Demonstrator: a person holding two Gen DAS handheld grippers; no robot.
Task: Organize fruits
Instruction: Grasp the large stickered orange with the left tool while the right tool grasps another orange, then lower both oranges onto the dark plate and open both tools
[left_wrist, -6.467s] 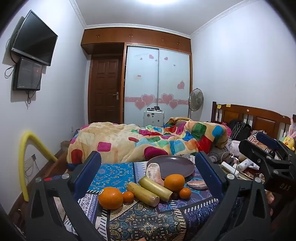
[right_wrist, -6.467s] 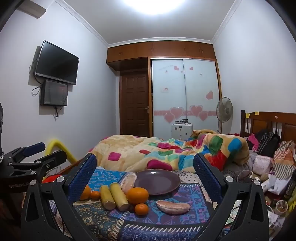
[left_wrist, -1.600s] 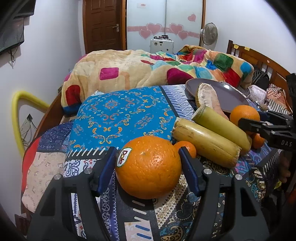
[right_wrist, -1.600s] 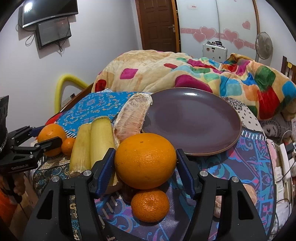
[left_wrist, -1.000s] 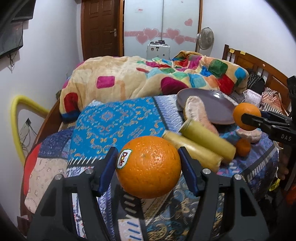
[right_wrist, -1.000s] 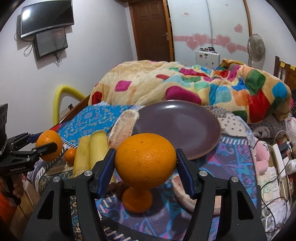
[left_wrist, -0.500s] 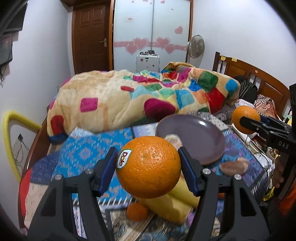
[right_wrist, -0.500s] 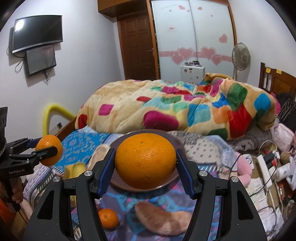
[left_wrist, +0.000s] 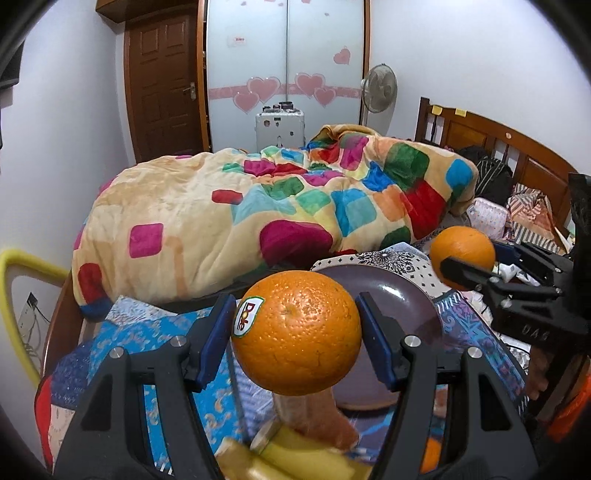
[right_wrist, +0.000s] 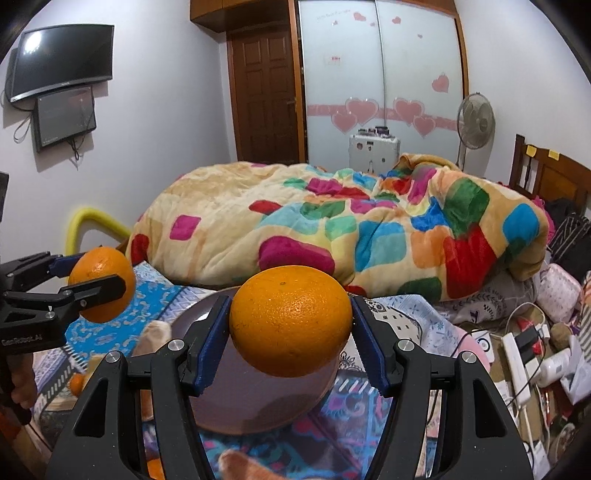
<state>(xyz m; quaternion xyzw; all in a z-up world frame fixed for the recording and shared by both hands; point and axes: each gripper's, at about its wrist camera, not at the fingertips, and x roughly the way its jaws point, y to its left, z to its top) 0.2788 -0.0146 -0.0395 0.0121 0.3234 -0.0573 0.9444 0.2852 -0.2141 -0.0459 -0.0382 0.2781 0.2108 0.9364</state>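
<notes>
Carrying a Dole-stickered orange clenched in your left gripper and a second orange in your right gripper, both aloft over the brown plate, you risk a smooth round fruit slipping free and rolling off the tabletop.

An orange with a sticker sits between the left gripper's fingers, up off the surface. Past them lies the plate, and behind the plate the blanket on the bed. Under the fingers lie the sugarcane pieces. To their right, the right gripper has a second orange between its fingers, above the same plate. A power strip lies off to the right.
</notes>
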